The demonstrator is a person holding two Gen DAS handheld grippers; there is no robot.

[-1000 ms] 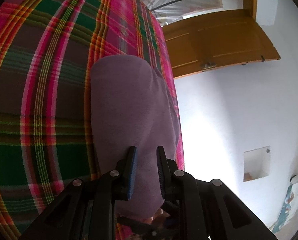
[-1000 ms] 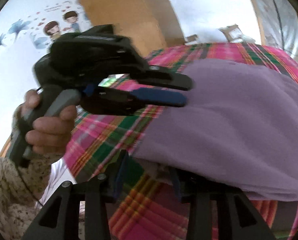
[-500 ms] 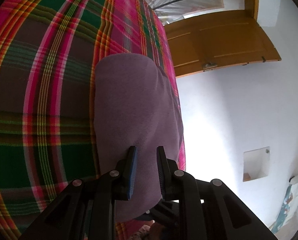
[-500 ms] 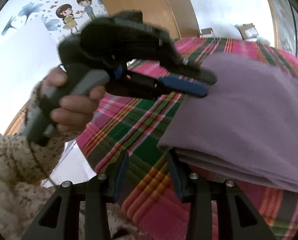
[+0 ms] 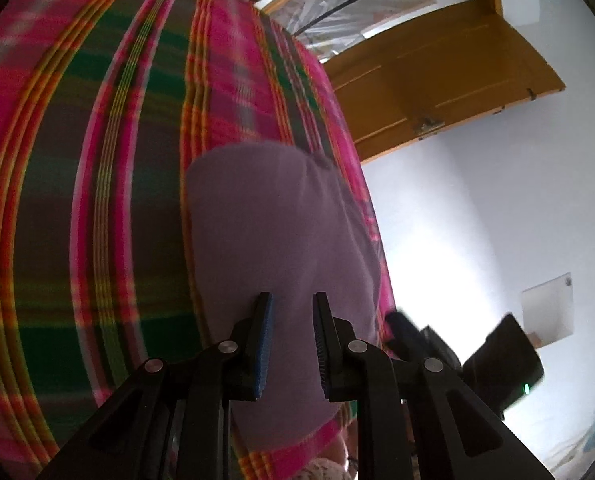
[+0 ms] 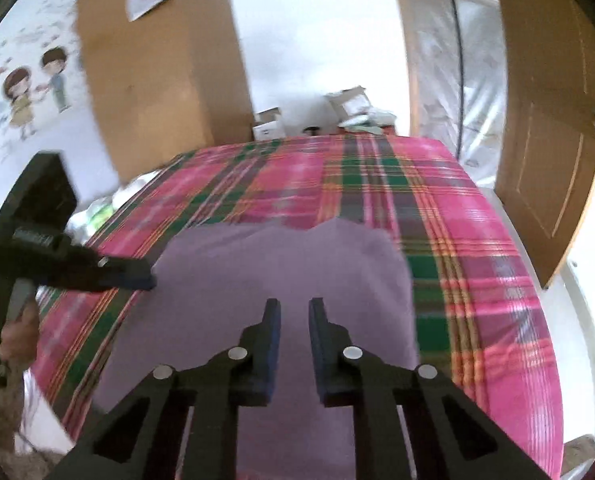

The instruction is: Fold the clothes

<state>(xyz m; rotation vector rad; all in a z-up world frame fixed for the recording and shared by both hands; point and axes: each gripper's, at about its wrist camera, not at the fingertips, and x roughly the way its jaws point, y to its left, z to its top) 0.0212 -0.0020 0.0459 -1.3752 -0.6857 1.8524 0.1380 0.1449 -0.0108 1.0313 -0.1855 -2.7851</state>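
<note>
- Both fingers of our right gripper point(image 6: 290, 308) have just been closing and now stand a narrow gap apart over the purple garment point(image 6: 265, 280), with nothing pinched between them.
- Fingers of our left gripper point(image 5: 291, 304) are also slightly apart above the garment; we see no cloth clamped there.
- The garment lies folded on the plaid bedspread point(image 6: 477, 260), near its front edge, nearer the left side.
- We judge the fold nearly finished, so next comes flattening or 1 more fold.
- To do it well, we should lower both grippers evenly onto the garment's near edge, pinch all layers together, and keep edges aligned with the bedspread's stripes.
</note>
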